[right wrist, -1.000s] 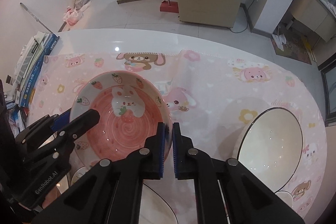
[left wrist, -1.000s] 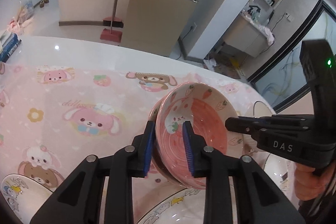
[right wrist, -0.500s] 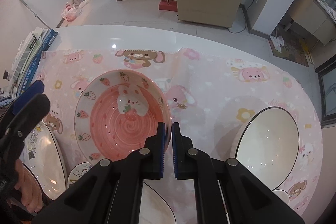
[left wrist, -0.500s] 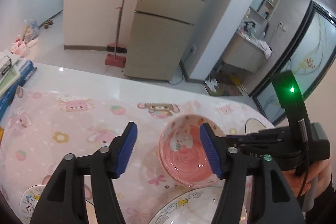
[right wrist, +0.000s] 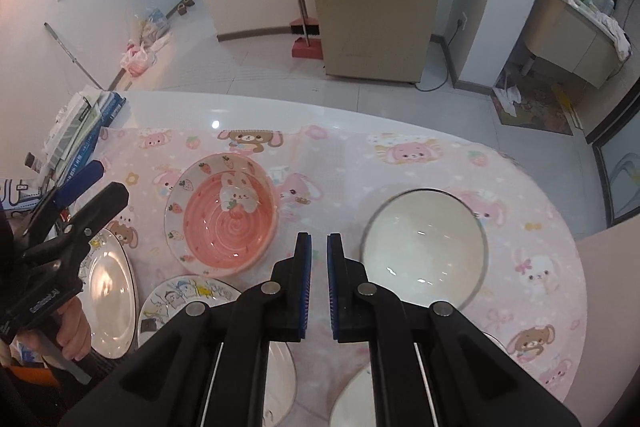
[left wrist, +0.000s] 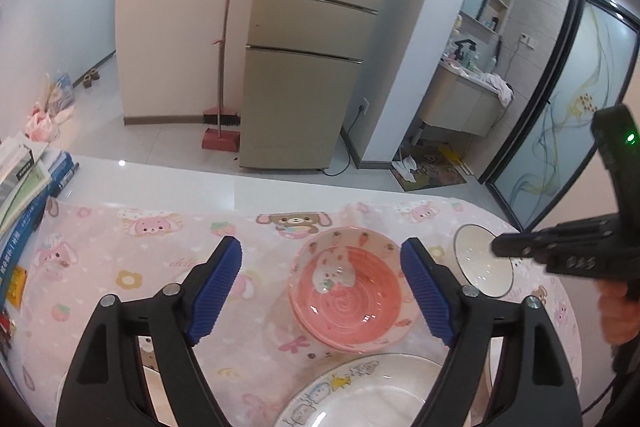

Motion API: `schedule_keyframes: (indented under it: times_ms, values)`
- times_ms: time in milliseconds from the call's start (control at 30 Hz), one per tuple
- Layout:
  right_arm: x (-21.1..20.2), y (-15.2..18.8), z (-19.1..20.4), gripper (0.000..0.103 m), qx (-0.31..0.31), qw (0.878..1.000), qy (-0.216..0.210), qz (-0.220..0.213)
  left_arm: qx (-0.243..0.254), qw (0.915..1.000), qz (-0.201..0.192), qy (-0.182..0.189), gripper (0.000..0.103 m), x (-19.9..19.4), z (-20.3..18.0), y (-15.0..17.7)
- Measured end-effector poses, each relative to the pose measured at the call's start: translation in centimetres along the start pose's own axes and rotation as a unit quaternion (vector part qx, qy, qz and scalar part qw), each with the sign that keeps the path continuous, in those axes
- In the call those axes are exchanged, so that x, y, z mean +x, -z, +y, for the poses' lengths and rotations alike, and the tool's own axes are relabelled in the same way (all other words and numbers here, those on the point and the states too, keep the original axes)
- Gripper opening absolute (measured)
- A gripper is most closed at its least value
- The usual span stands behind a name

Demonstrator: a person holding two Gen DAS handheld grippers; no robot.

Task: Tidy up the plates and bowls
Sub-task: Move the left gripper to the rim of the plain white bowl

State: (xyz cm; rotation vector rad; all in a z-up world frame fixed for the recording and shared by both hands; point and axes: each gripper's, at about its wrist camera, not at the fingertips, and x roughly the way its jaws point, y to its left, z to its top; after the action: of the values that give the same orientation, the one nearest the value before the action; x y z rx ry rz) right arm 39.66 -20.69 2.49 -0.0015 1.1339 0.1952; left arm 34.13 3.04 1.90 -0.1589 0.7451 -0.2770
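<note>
- L gripper (left wrist: 321, 285): jaws opening wide, nothing gripped; pink bowl (left wrist: 347, 301) sits on tablecloth (left wrist: 160, 267) below.
- R gripper (right wrist: 318, 281): jaws closed, empty, above the cloth beside white bowl (right wrist: 424, 247).

Landmark: pink bowl (right wrist: 230, 217), sitting in a matching pink plate on the bench (right wrist: 280, 111).
Beyond the bowl: bare cloth (right wrist: 340, 155), then bare white bench top up to the far edge; open passage.
Right of the bowl: a strip of clear cloth, then the white bowl (right wrist: 425, 247) blocks.
Left of the bowl: the stack of books (right wrist: 78, 135) closes the bench edge; the left gripper (right wrist: 86, 183) hangs there, jaws opening, nothing between them.
Near side of the bowl: the cartoon plate (right wrist: 188, 301) and the black-rimmed plate (right wrist: 110, 283) crowd the front; the right gripper (right wrist: 318, 283), jaws closed and empty, stands over the gap.
</note>
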Motion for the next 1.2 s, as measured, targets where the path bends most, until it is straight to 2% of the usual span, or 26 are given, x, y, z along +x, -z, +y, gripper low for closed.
schedule_keyframes:
  times_ms: [67,167,267,367,467,567,833,967,1067,1133,1200]
  values:
    - [-1.4,0.6,-1.5,0.007,0.011,1.0,0.004,-0.006,0.003,0.9999,0.007,0.007,0.084,0.1,-1.0,0.3]
    - [-3.1,1.7,-3.8,0.007,0.022,1.0,0.011,-0.013,0.023,0.9987,0.04,0.022,0.084,0.7,-3.2,0.7]
    - [-4.1,2.6,-6.3,0.014,0.038,0.999,0.03,-0.015,0.052,0.995,0.076,0.038,0.084,1.4,-5.8,1.2]
    - [-3.9,3.0,-8.4,0.022,0.055,0.998,0.036,-0.003,0.065,0.991,0.108,0.046,0.084,2.2,-8.1,1.2]
    - [-2.9,3.2,-10.1,0.023,0.069,0.997,0.042,0.016,0.075,0.9863,0.139,0.048,0.084,3.3,-10.4,0.8]
    - [-1.7,3.5,-11.3,0.023,0.076,0.995,0.053,0.031,0.086,0.9839,0.152,0.042,0.084,4.1,-12.6,0.2]
    - [0.3,3.6,-12.3,0.023,0.087,0.995,0.037,0.045,0.043,0.9779,0.198,0.054,0.084,8.4,-15.1,-0.1]
    - [1.1,3.1,-12.5,0.023,0.088,0.994,0.036,0.046,0.016,0.9707,0.228,0.074,0.084,11.0,-15.4,0.7]
    - [2.1,2.8,-12.8,0.023,0.091,0.994,0.035,0.051,0.022,0.9659,0.246,0.076,0.083,12.4,-15.5,1.8]
    - [3.1,2.7,-12.9,0.023,0.093,0.993,0.033,0.058,0.023,0.9637,0.253,0.081,0.078,13.0,-15.3,2.3]
    - [4.2,2.6,-13.0,0.023,0.095,0.993,0.03,0.066,0.022,0.9624,0.258,0.082,0.07,13.5,-15.3,2.5]
